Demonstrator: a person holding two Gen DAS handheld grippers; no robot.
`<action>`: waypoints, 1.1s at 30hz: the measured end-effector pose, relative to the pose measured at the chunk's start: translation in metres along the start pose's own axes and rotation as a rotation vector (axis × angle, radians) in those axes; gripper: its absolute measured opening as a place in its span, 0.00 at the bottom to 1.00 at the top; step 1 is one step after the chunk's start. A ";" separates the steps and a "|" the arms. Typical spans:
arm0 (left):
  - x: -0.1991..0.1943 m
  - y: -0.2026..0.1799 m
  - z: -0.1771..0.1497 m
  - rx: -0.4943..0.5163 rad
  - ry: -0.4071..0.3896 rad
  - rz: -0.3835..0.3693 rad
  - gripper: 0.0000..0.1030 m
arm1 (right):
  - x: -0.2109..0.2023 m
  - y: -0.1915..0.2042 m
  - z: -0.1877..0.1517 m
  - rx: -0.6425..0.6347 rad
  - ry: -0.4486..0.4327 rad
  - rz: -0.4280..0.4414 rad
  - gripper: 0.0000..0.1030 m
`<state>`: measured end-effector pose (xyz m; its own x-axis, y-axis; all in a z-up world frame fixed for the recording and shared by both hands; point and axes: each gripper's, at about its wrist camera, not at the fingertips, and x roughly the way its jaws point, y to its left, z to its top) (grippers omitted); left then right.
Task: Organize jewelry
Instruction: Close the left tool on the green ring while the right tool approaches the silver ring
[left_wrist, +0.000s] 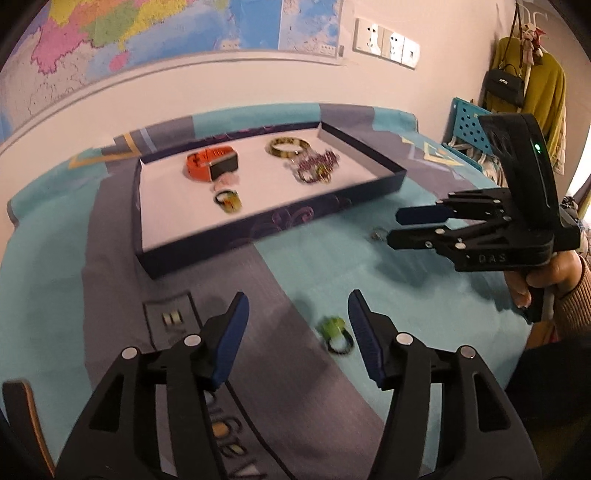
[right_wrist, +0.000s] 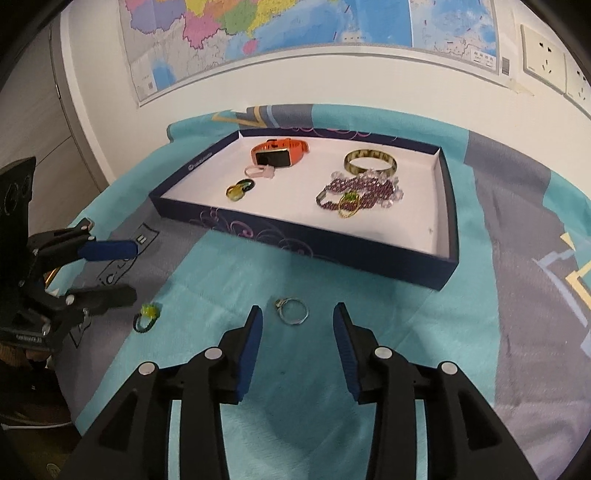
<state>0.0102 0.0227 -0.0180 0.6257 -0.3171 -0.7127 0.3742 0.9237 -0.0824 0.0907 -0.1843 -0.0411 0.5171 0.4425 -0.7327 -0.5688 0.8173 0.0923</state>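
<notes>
A dark blue tray (left_wrist: 266, 225) (right_wrist: 332, 251) with a white floor holds an orange watch (left_wrist: 210, 166) (right_wrist: 279, 153), a gold bangle (left_wrist: 288, 147) (right_wrist: 370, 162), a purple bead chain (left_wrist: 316, 166) (right_wrist: 360, 194) and a small ring (left_wrist: 228, 200) (right_wrist: 240, 190). On the teal cloth lie a green-topped black ring (left_wrist: 336, 334) (right_wrist: 147, 316) and a silver ring (right_wrist: 291, 311). My left gripper (left_wrist: 298, 328) (right_wrist: 125, 271) is open, the green ring just inside its right finger. My right gripper (right_wrist: 297, 332) (left_wrist: 393, 227) is open, just short of the silver ring.
A teal and grey patterned cloth (right_wrist: 480, 332) covers the table. A wall with a map (right_wrist: 295, 33) and sockets (left_wrist: 386, 42) stands behind. A coat rack with a yellow garment and black bag (left_wrist: 506, 85) is at the right.
</notes>
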 end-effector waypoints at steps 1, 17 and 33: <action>-0.001 -0.001 -0.003 -0.005 0.003 -0.006 0.57 | 0.001 0.001 0.000 -0.002 0.002 0.000 0.37; 0.012 -0.020 -0.012 0.053 0.085 -0.006 0.45 | 0.005 0.004 0.000 0.011 0.005 -0.012 0.47; 0.018 -0.018 -0.005 0.014 0.091 -0.002 0.17 | 0.006 0.010 0.001 -0.016 0.017 -0.007 0.48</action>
<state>0.0113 0.0012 -0.0323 0.5600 -0.2975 -0.7732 0.3853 0.9197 -0.0747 0.0890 -0.1733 -0.0443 0.5103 0.4300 -0.7448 -0.5749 0.8146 0.0764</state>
